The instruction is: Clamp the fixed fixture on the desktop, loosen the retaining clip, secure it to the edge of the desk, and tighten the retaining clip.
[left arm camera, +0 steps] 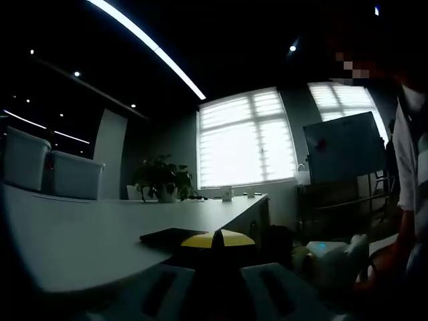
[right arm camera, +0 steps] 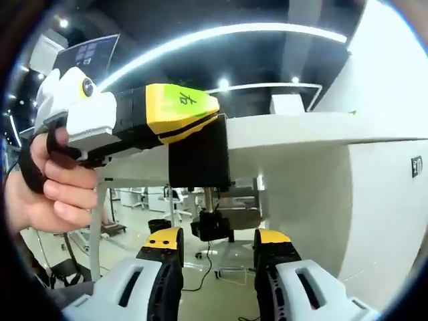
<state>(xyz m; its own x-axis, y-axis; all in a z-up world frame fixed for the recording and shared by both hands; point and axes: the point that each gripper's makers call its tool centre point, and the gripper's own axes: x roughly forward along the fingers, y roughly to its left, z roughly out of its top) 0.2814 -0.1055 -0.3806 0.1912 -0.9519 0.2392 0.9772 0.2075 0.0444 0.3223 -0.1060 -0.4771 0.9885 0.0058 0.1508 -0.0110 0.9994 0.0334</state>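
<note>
In the right gripper view a black clamp fixture (right arm camera: 198, 155) sits over the edge of the white desk (right arm camera: 301, 134). Its screw and black knob (right arm camera: 212, 226) hang below the desktop. My left gripper (right arm camera: 184, 107), held by a hand (right arm camera: 47, 184), comes in from the left with its yellow jaws shut on the fixture's top. My right gripper (right arm camera: 219, 251) stands open under the desk, the knob just beyond and between its yellow tips, not touching. In the dim left gripper view my left gripper (left arm camera: 214, 241) has its yellow tips closed at the fixture's black plate (left arm camera: 170, 235) on the desk edge (left arm camera: 100, 234).
Two white bins (left arm camera: 47, 167) and a potted plant (left arm camera: 162, 179) stand on the desk's far side. A whiteboard (left arm camera: 344, 147) and bright windows (left arm camera: 247, 137) lie beyond. A person (left arm camera: 411, 167) stands at the right, with the right gripper's body (left arm camera: 331, 257) low beside them. Office chairs (right arm camera: 147, 200) show under the desk.
</note>
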